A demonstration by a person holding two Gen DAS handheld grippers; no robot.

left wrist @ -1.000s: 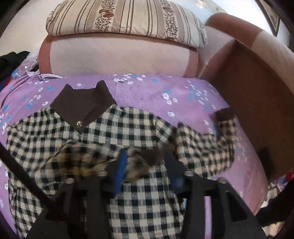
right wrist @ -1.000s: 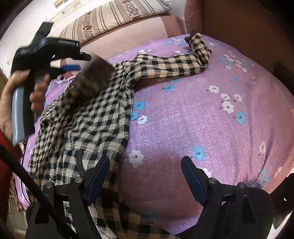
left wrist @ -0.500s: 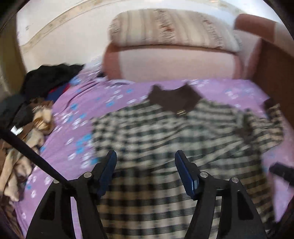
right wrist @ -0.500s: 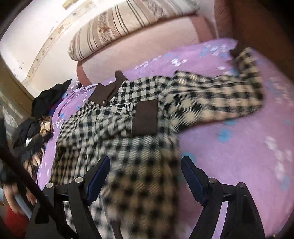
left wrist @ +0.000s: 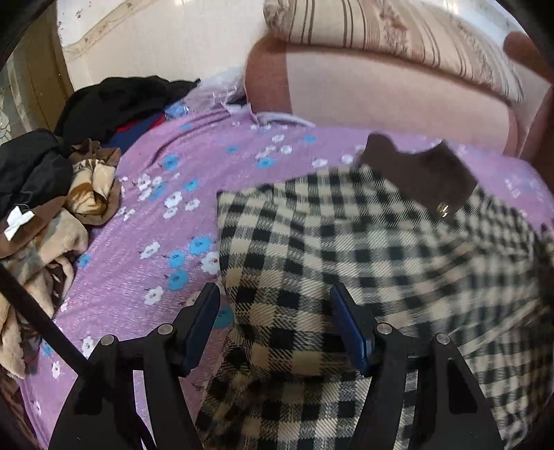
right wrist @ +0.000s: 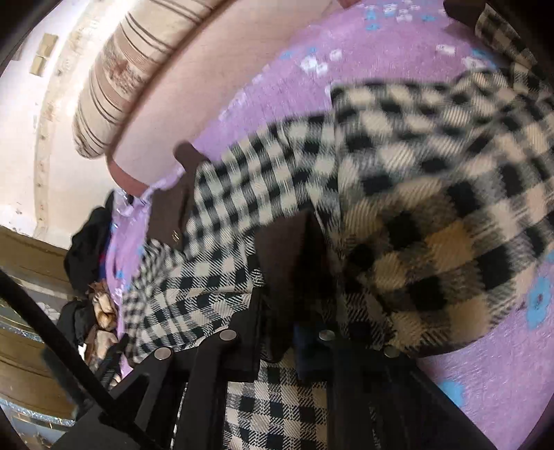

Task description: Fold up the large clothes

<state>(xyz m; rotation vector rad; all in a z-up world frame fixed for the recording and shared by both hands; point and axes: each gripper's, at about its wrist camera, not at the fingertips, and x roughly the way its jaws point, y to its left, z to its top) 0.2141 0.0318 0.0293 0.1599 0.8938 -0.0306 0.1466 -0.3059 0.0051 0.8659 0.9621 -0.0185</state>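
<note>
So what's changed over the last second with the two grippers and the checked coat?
The left gripper let go of the brown-cuffed sleeve and swung left; it now hovers open over the checked coat. The right gripper, open before, has shut on the brown cuff. The coat's body stays on the purple floral sheet.

Striped pillow (left wrist: 398, 31) atop headboard (left wrist: 381, 90), clothes pile (left wrist: 52, 194) beside floral purple bedsheet (left wrist: 155, 214).

A bed (left wrist: 145, 277) in a purple flowered sheet carries a black-and-cream checked coat (left wrist: 363, 259) spread across its right side, a heap of dark and brown clothes (left wrist: 52, 194) at its left edge, and a bolster (left wrist: 381, 93) at its far end.
</note>
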